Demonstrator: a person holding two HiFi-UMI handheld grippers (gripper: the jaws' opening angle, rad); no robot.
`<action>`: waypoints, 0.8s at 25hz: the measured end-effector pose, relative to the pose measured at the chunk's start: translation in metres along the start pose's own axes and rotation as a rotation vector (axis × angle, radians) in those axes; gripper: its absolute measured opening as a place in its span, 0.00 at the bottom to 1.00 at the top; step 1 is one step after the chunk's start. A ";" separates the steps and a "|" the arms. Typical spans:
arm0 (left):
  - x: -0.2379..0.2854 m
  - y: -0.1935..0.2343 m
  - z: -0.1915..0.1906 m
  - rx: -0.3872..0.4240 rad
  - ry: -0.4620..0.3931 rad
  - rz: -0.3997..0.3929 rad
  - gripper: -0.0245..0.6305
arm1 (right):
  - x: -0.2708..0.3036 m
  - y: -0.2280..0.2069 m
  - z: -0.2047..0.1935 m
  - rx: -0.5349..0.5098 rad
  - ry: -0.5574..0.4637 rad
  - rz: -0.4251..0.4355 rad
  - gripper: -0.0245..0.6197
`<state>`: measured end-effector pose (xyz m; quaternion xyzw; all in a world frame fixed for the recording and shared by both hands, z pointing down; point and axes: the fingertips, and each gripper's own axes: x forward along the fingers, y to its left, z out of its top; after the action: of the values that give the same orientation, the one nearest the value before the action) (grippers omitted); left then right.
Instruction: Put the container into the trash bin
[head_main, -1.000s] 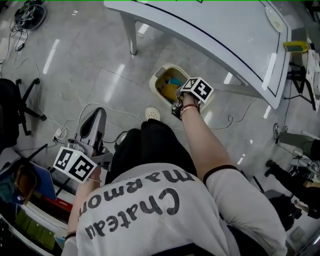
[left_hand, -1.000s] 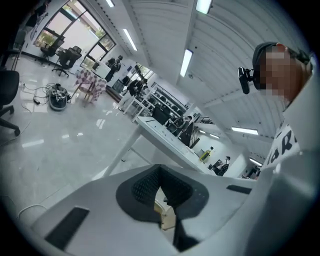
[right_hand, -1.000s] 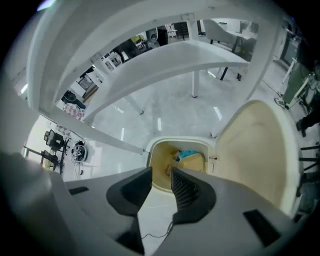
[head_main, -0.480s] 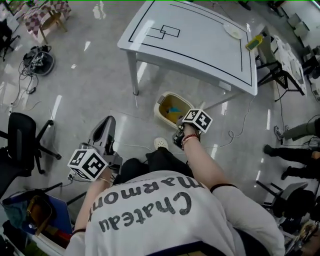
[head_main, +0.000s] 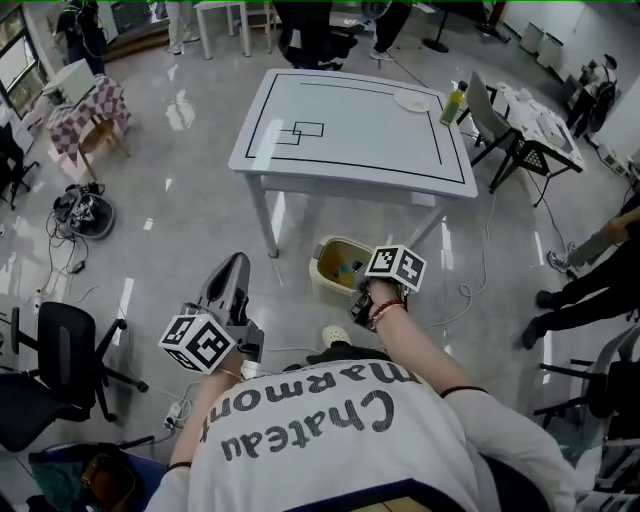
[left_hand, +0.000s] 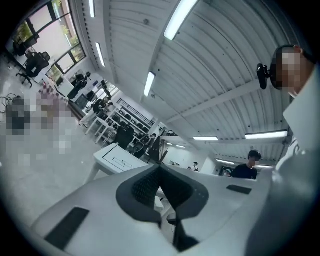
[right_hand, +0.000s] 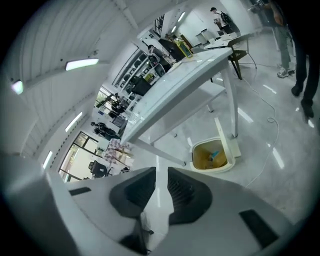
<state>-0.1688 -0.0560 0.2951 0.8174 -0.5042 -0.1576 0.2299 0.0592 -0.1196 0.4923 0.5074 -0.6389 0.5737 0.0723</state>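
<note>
Head view, read from the left: catches the left gripper (head_main: 236, 268) low at that side, held over grey floor (head_main: 170, 200), tip pointing forward toward the table. Through the left gripper view, finds its jaws pressed together with nothing between them, aimed up toward a ceiling (left_hand: 210, 65) with strip lights. Further right, meets a white table (head_main: 350, 140) marked with black lines, and near its front legs a cream trash bin (head_main: 318, 262) with a yellow liner. Spots the blue container (head_main: 347, 268) already lying inside that bin. Right again, places the right gripper (head_main: 365, 297) just beside the bin's near rim. From the right gripper view, reads those jaws as slightly apart and empty, only floor in the gap, with bin and container ahead, clear of the tips.
</note>
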 end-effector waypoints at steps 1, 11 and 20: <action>0.000 -0.004 0.004 0.006 -0.008 -0.012 0.07 | -0.009 0.010 0.007 -0.005 -0.027 0.032 0.17; -0.015 -0.052 0.034 0.104 -0.065 -0.121 0.07 | -0.106 0.100 0.044 -0.031 -0.245 0.357 0.12; -0.028 -0.084 0.036 0.170 -0.072 -0.174 0.07 | -0.190 0.153 0.047 -0.209 -0.499 0.494 0.12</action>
<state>-0.1354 -0.0057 0.2203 0.8685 -0.4507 -0.1628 0.1269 0.0609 -0.0767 0.2479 0.4520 -0.7954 0.3640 -0.1751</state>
